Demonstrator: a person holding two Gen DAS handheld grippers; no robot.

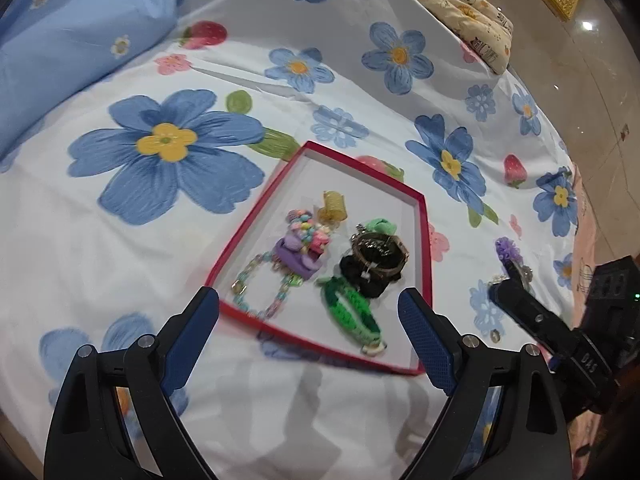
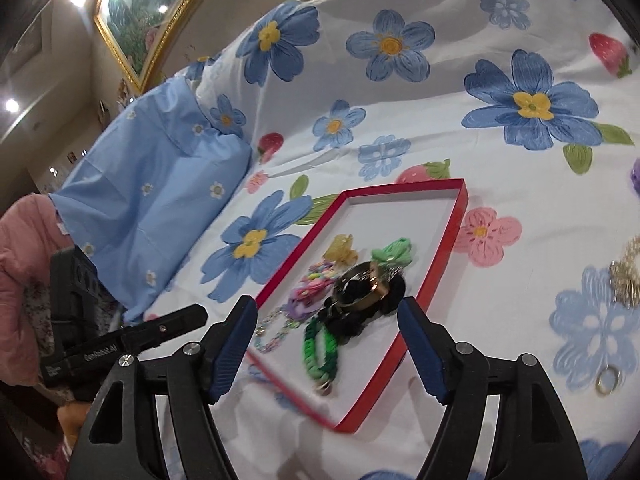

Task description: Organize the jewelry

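Note:
A red-rimmed tray [image 1: 248,236] [image 2: 460,208] with a white floor lies on the floral bedsheet. In it lie a pastel bead bracelet with a purple charm [image 1: 298,254] [image 2: 308,292], a yellow clip [image 1: 334,208] [image 2: 340,250], a bangle on a black scrunchie [image 1: 378,260] [image 2: 362,288] and a green knitted band [image 1: 352,312] [image 2: 320,354]. My left gripper [image 1: 308,336] is open and empty, just before the tray's near rim. My right gripper [image 2: 326,344] is open and empty over the tray's near end. On the sheet right of the tray lie a purple piece [image 1: 508,250] [image 2: 635,176], a sparkly silver piece [image 2: 626,276] and a ring [image 2: 608,380] [image 1: 495,336].
A blue pillow [image 1: 68,44] [image 2: 160,200] lies left of the tray. A patterned quilt [image 1: 460,4] is folded at the far edge of the bed. The right gripper's body [image 1: 560,332] shows at the right of the left wrist view. A gold-framed picture [image 2: 144,16] hangs behind.

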